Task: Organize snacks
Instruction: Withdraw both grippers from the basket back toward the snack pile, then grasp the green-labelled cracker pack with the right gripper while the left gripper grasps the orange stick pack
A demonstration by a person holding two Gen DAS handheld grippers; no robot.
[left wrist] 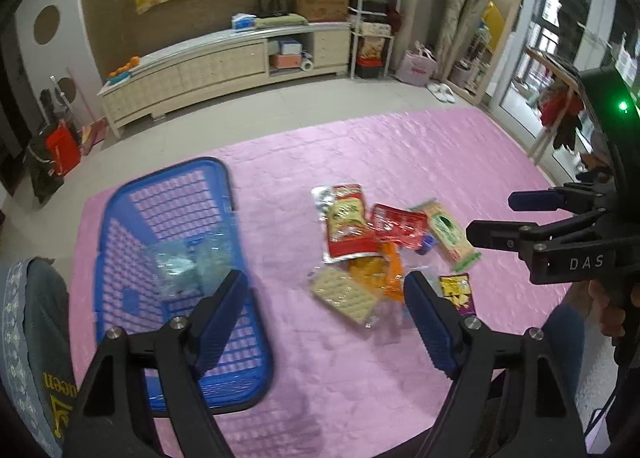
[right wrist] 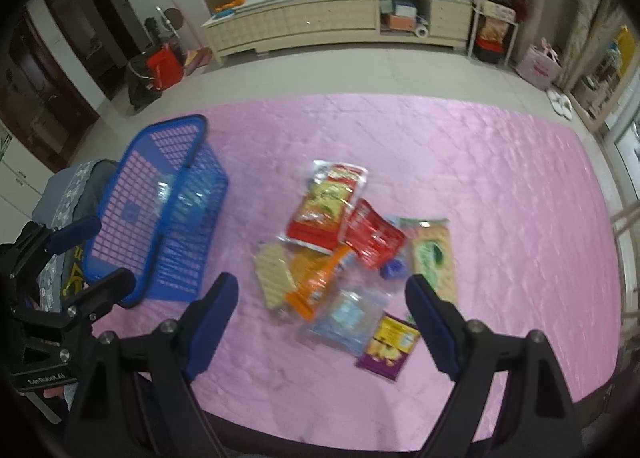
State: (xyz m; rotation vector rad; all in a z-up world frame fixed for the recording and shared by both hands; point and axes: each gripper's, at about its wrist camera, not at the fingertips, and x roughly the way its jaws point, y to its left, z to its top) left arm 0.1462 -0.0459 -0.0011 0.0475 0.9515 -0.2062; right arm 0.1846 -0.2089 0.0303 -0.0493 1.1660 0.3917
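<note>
A blue plastic basket [left wrist: 120, 226] stands on the pink mat at the left and holds a clear pale-blue packet [left wrist: 188, 262]. A pile of snack packets lies in the middle: a red and yellow bag [left wrist: 348, 222], a red packet [left wrist: 396, 224], a green and cream cracker pack [left wrist: 450, 234], an orange packet [left wrist: 382, 270], a wafer pack [left wrist: 346, 292] and a purple packet [left wrist: 458, 292]. My left gripper [left wrist: 326, 300] is open and empty, above the mat between basket and pile. My right gripper [right wrist: 322, 300] is open and empty, over the near side of the pile [right wrist: 332, 234]. The basket also shows in the right wrist view [right wrist: 188, 182].
The pink mat [right wrist: 480, 186] covers a low surface, with tiled floor beyond its far edge. A long cream cabinet [left wrist: 200, 70] stands against the far wall. A shelf rack [left wrist: 370, 18] and a mirror [left wrist: 492, 22] stand at the right. My knee [left wrist: 36, 322] is left of the basket.
</note>
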